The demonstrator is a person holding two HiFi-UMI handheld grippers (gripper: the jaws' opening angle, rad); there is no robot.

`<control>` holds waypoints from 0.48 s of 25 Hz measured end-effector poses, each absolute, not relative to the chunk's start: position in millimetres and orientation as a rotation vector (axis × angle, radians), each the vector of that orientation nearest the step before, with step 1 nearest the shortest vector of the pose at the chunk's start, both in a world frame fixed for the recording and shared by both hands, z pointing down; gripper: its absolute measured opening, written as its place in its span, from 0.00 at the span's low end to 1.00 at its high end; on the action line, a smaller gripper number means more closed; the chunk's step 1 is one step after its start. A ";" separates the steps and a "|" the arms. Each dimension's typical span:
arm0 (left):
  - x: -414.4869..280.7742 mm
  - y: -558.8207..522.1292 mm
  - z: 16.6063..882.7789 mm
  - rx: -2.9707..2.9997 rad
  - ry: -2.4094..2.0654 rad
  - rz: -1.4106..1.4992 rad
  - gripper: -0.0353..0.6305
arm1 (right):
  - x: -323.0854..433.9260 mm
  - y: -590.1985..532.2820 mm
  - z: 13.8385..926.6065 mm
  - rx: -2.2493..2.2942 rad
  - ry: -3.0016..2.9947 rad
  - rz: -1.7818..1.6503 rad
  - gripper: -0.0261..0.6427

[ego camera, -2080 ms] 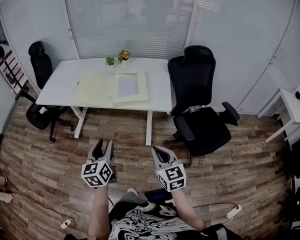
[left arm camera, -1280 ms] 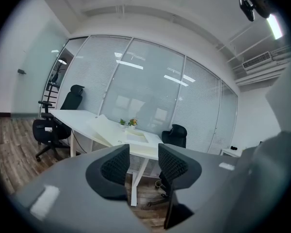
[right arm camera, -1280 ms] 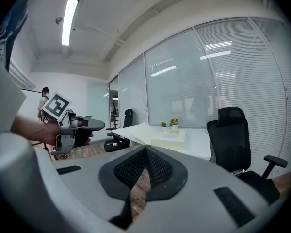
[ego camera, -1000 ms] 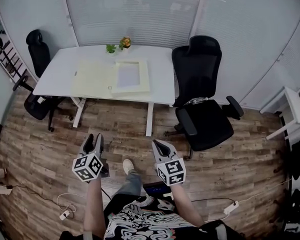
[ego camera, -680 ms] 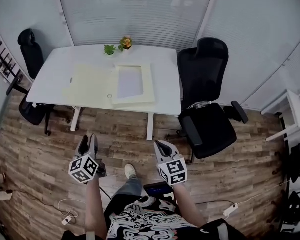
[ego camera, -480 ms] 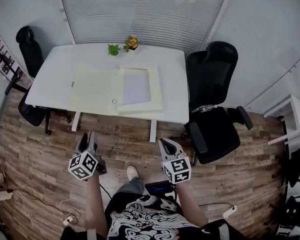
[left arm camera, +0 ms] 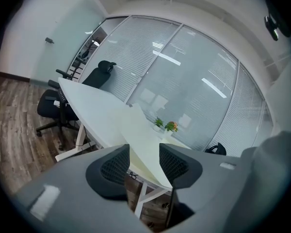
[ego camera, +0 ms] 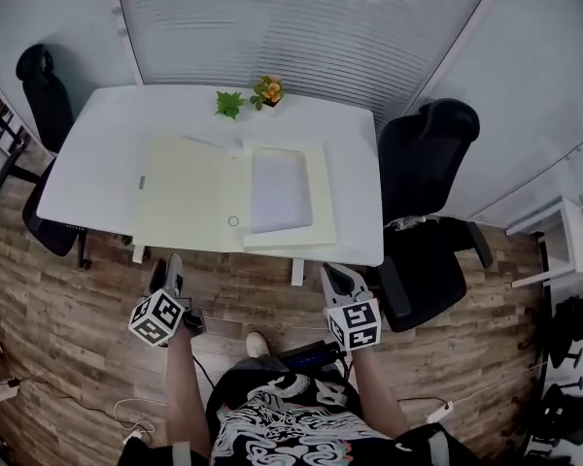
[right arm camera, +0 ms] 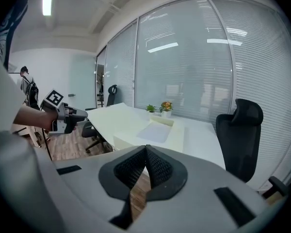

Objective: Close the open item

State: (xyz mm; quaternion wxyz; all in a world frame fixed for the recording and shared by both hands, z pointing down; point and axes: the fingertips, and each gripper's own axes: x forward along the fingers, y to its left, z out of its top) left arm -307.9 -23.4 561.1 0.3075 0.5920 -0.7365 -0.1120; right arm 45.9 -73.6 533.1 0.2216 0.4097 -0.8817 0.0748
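Note:
A pale yellow file box [ego camera: 189,194] lies open on the white table [ego camera: 97,153]. Its lid is spread flat to the left, and its tray with a white sheet [ego camera: 280,190] lies to the right. Both grippers hang short of the table's near edge, over the wood floor. My left gripper [ego camera: 171,266] is below the lid's near edge; its jaws are opening with nothing between them [left arm camera: 144,155]. My right gripper [ego camera: 333,274] is below the tray's near corner, shut and empty [right arm camera: 146,148]. The box [right arm camera: 160,130] shows ahead in the right gripper view.
Two small potted plants [ego camera: 248,97] stand at the table's far edge. A black office chair [ego camera: 428,178] stands close to the table's right end, another chair [ego camera: 31,76] at its left end. Cables and a power strip [ego camera: 437,414] lie on the floor behind me.
The person has walked up to the table, which now lies closer and larger below the head camera. Both grippers stay low in front, near its front edge.

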 end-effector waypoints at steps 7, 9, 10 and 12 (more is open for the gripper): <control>-325.6 -42.0 584.7 1.474 -1.913 -0.363 0.35 | 64.1 -107.9 523.9 1.165 -2.393 0.189 0.04; -334.3 -41.7 592.5 1.408 -1.902 -0.412 0.35 | 65.4 -116.0 523.2 1.152 -2.378 0.172 0.04; -339.2 -41.8 595.5 1.376 -1.899 -0.439 0.35 | 65.1 -120.0 525.4 1.138 -2.366 0.157 0.04; -347.9 -43.4 598.1 1.335 -1.904 -0.487 0.37 | 64.0 -127.4 534.7 1.099 -2.334 0.124 0.04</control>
